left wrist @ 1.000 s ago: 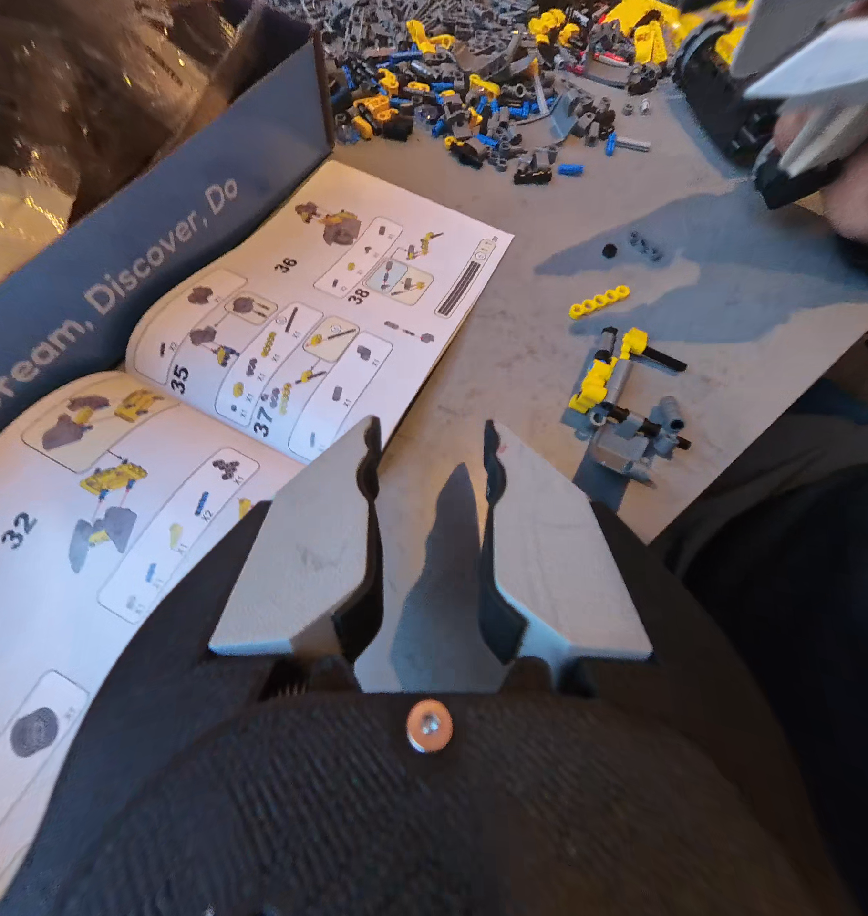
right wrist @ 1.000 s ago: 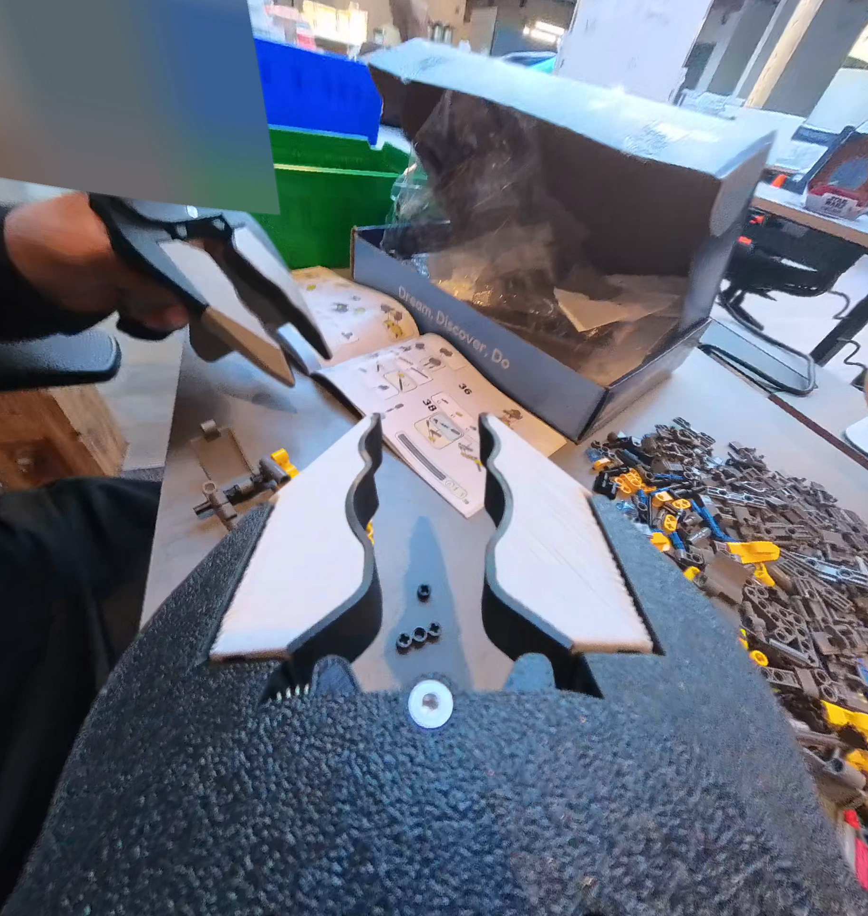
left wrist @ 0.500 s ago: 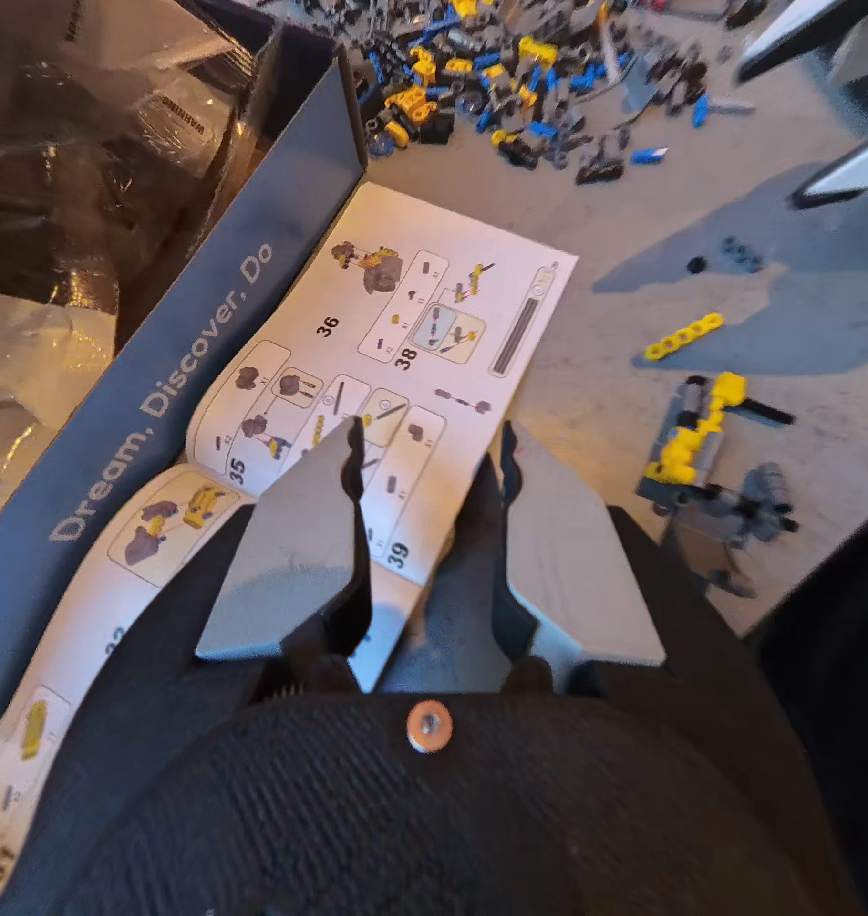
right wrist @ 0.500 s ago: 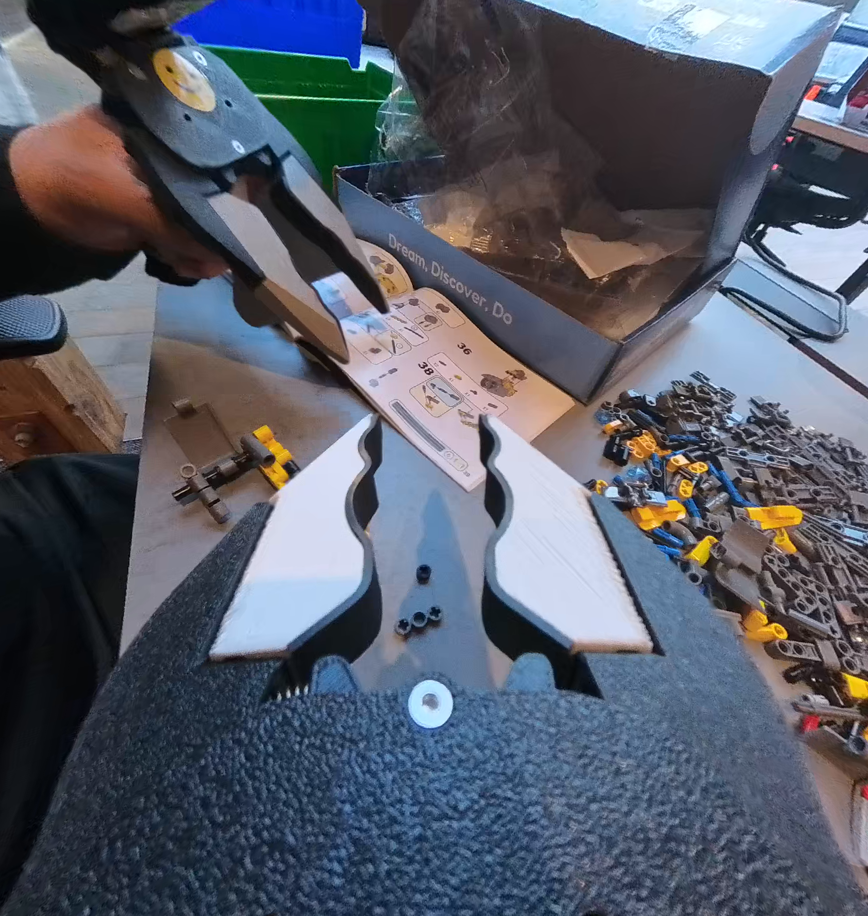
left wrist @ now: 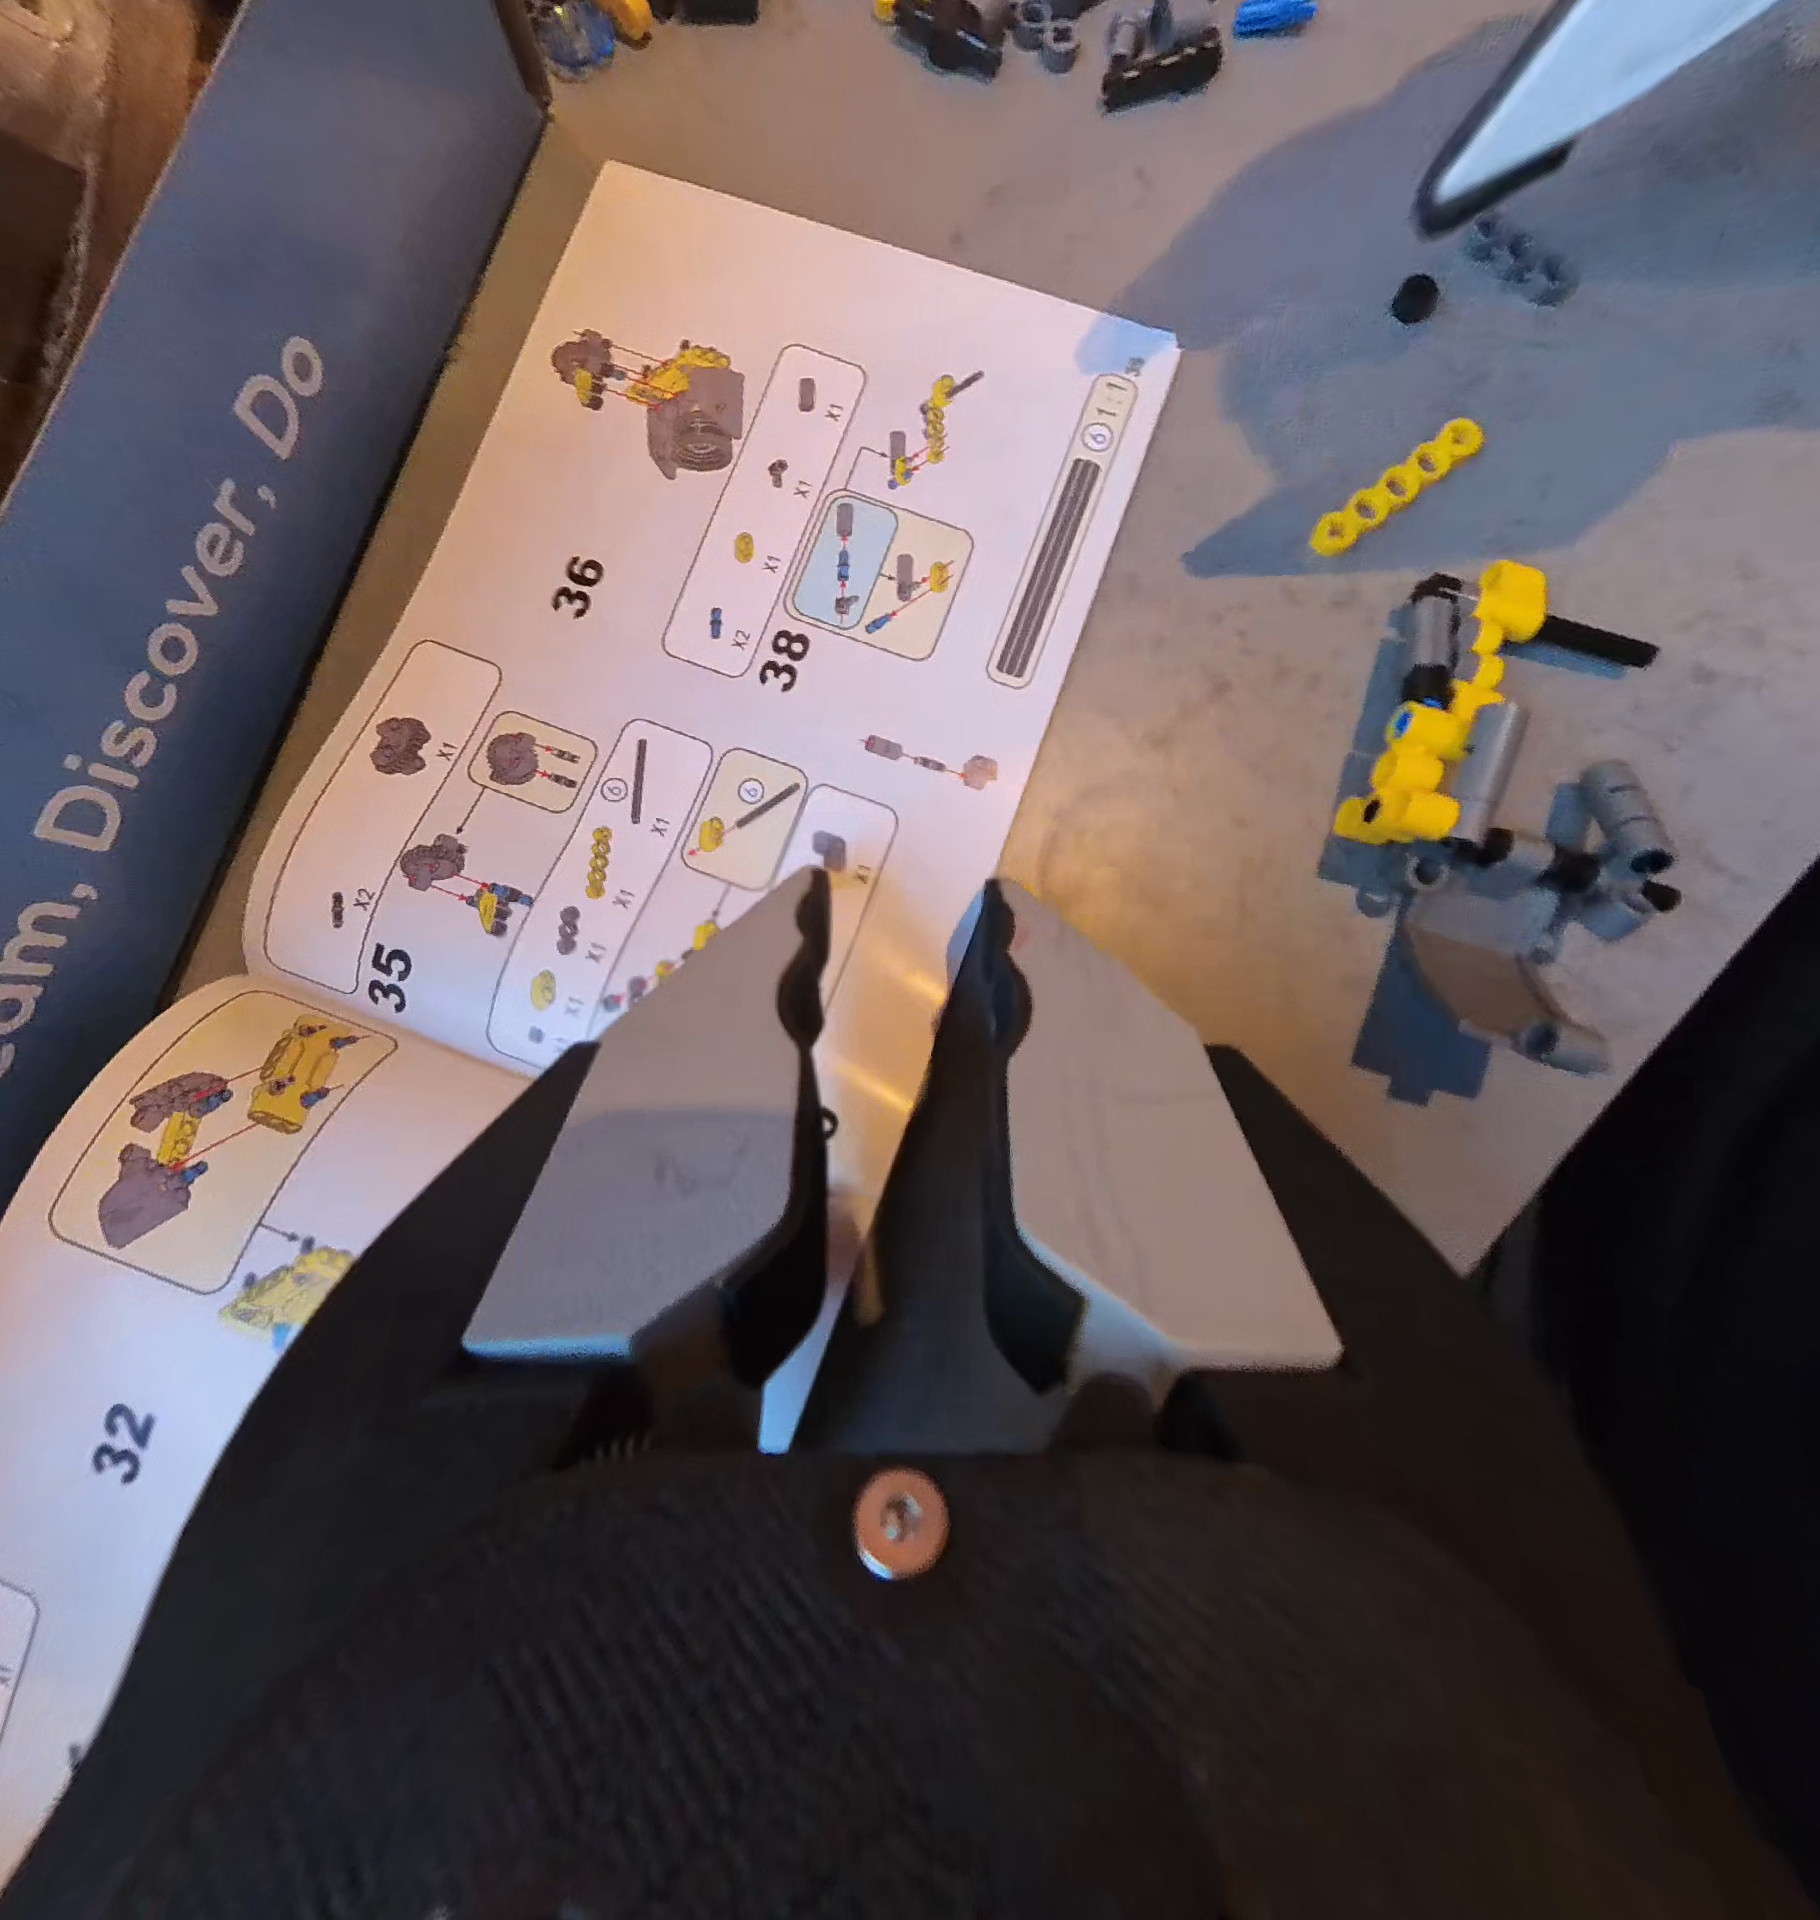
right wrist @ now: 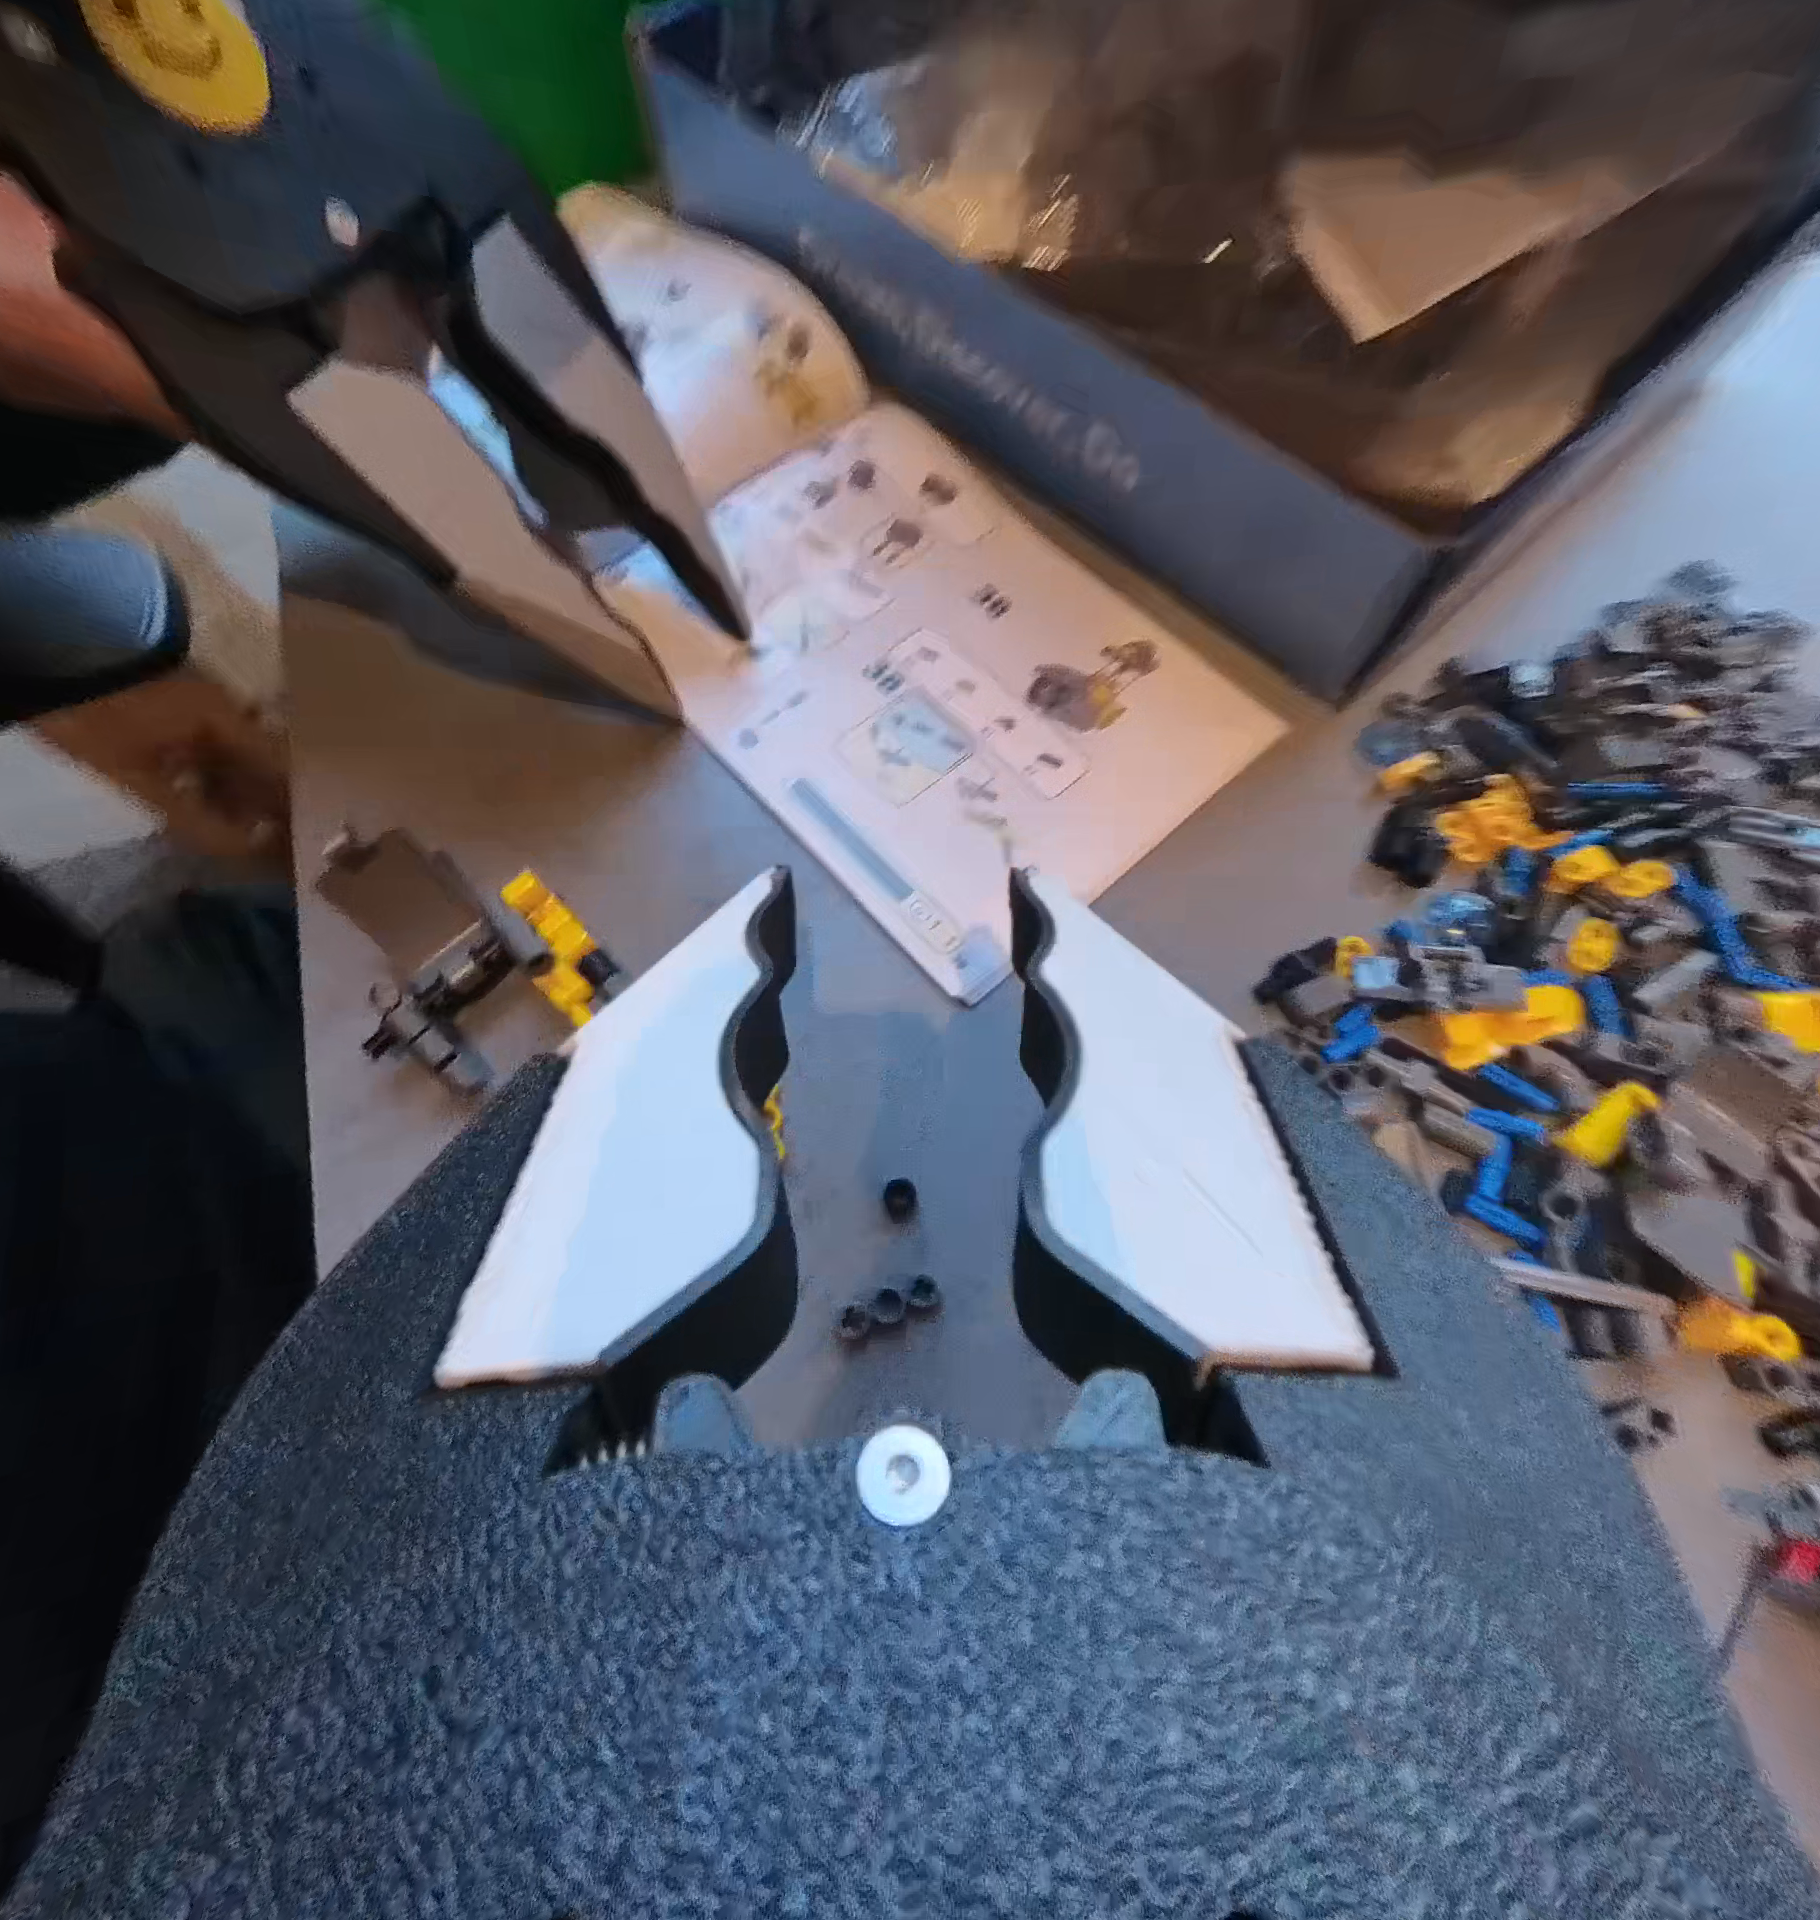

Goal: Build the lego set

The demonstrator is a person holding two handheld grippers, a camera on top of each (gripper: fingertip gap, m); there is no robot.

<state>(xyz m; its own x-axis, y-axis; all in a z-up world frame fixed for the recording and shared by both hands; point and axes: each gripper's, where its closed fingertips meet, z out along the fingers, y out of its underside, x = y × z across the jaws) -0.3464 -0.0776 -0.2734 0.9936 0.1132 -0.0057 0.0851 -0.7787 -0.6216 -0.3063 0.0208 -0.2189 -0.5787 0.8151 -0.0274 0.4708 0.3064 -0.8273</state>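
Note:
My left gripper (left wrist: 901,894) is open and empty, its tips low over the near edge of the open instruction booklet (left wrist: 677,582); I cannot tell whether they touch the page. In the right wrist view it (right wrist: 703,670) comes in from the upper left onto the same booklet (right wrist: 989,717). My right gripper (right wrist: 901,883) is open and empty above the grey table, over a small black bush (right wrist: 895,1197) and a short dark three-hole piece (right wrist: 885,1304). One of its fingers (left wrist: 1571,94) shows at the top right of the left wrist view.
A yellow-and-grey part-built assembly (left wrist: 1457,769) and a loose yellow beam (left wrist: 1399,483) lie right of the booklet. A dark blue box (right wrist: 1093,416) with plastic bags stands behind it. A pile of grey, blue and yellow parts (right wrist: 1612,987) covers the table's right side. Tip to tip, the grippers are about 12 cm apart. The left gripper is farther from the small black bush (right wrist: 895,1197), some 15 cm, than the right, some 8 cm.
My left gripper has moved forward and down from the bare table onto the booklet, staying open. My right gripper has dipped toward the table, still open over the small black pieces.

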